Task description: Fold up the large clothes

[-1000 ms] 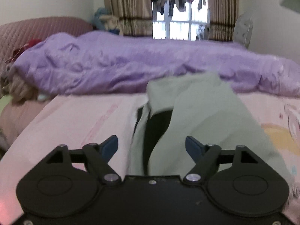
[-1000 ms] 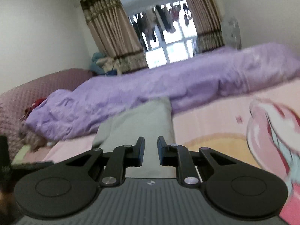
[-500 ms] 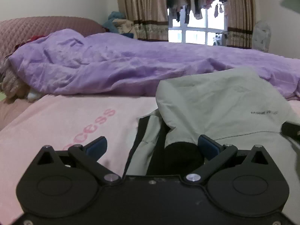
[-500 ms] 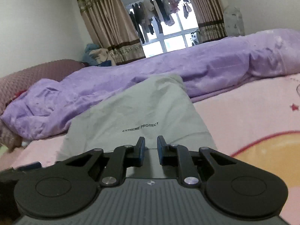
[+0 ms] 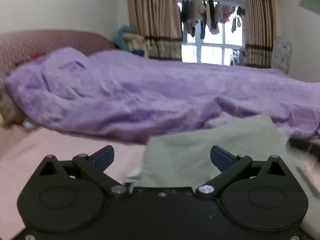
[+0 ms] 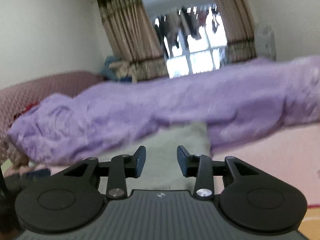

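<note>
A grey-green jacket (image 5: 216, 148) lies on the pink bed sheet (image 5: 60, 146), reaching back to the purple quilt. My left gripper (image 5: 162, 158) is open, its blue pads wide apart, low over the jacket's near left part. In the right wrist view the jacket (image 6: 170, 140) lies flat ahead and under my right gripper (image 6: 161, 161), which is open and empty with a moderate gap. Both views are blurred by motion.
A rumpled purple quilt (image 5: 140, 96) runs across the back of the bed; it also shows in the right wrist view (image 6: 160, 108). A maroon headboard (image 5: 50, 42) is at the left. Curtains and a window (image 5: 212, 46) with hanging laundry stand behind.
My right gripper has opened and let go of the jacket, which now lies flat. Both grippers have tilted up and pulled back; the dark lining is no longer in view.
</note>
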